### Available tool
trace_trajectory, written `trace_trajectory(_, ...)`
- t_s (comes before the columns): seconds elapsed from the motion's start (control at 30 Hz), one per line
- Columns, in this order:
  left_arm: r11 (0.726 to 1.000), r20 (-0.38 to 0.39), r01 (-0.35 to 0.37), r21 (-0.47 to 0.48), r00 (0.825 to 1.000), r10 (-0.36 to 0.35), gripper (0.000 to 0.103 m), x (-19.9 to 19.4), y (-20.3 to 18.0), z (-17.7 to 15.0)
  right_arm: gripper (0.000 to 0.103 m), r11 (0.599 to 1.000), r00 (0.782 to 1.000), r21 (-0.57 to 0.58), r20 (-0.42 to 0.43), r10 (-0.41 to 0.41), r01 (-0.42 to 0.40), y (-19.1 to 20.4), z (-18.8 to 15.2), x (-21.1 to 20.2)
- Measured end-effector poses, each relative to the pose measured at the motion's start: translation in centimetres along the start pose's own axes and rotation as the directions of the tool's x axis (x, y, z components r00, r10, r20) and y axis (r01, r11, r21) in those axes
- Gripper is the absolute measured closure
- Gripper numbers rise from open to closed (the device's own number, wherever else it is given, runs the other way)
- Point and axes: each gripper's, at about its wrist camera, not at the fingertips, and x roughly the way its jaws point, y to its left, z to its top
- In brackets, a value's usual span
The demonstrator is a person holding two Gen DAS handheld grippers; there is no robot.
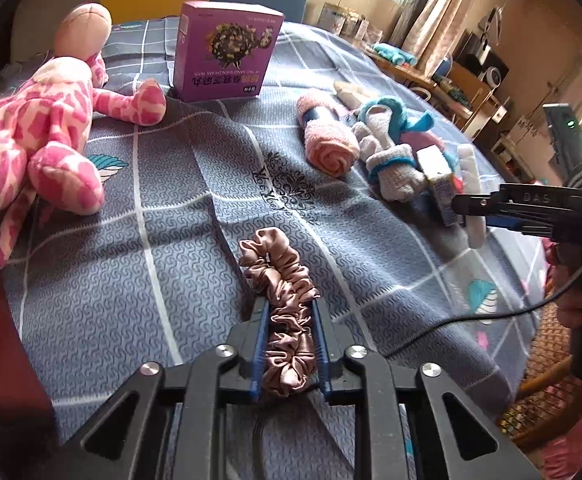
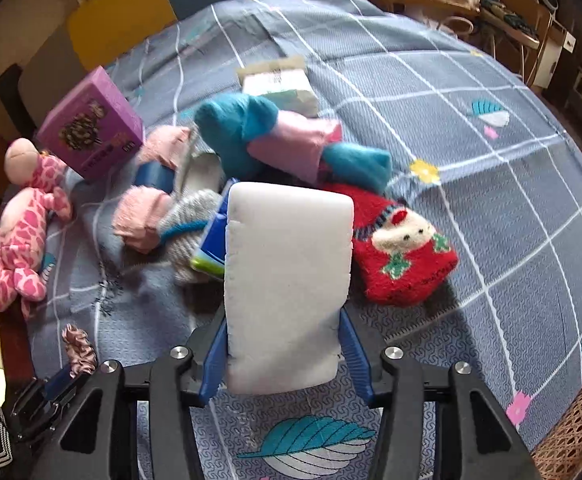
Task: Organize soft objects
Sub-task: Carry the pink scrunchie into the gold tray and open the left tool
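— Two grippers, both angled down at the bedspread (image 2: 471,128). Any room?
— Bare cloth on the near right; the sock pile (image 2: 291,140) crowds the middle.
— Left gripper (image 1: 289,320)?
— Clamped on the pink scrunchie (image 1: 283,304), lying near the front edge.
— Right gripper (image 2: 285,344)?
— Grasping the white foam block (image 2: 287,280) — just beside the red sock (image 2: 403,256).

A dusty-pink scrunchie of glossy satin cloth (image 1: 281,316) sits low in the left wrist view, on a matt woven blue-grey checked bedsheet (image 1: 151,216). Upper left lies a pink-spotted plush giraffe of fuzzy fabric (image 1: 39,136), beside a purple box of smooth printed cardboard (image 1: 225,54). In the right wrist view, a white block of porous matt foam (image 2: 287,280) fills the centre; a red sock of fluffy knit (image 2: 403,256) lies to its right.
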Motion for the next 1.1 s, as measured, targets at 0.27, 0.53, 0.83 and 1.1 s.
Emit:
trace_trajectory(0.27, 0.998, 0.090, 0.055, -0.023, 0.995, -0.053, 0.084, -5.0, -0.1, -0.7, 0.051, 0.996, 0.995, 0.038, 0.056, 0.083, -0.085, -0.6, 0.1, -1.6)
trace_trajectory(0.53, 0.994, 0.198, 0.014, -0.108, 0.980, 0.007, 0.084, -11.4, 2.8, -0.7, 0.051, 0.992, 0.984, -0.032, 0.124, 0.125, -0.122, 0.7, 0.0, -2.8)
trace_trajectory(0.83, 0.884, 0.203, -0.137, -0.446, 0.947, 0.249, 0.084, -16.4, 16.6, 0.0, 0.051, 0.982, 0.972, -0.117, 0.168, 0.164, -0.145, 2.1, -0.5, -3.7)
trace_trajectory(1.1, 0.778, 0.074, -0.199, -0.596, 0.951, 0.299, 0.084, -13.0, 26.4, 1.6, 0.051, 0.982, 0.972, -0.136, 0.176, 0.158, -0.135, 2.4, -0.5, -3.7)
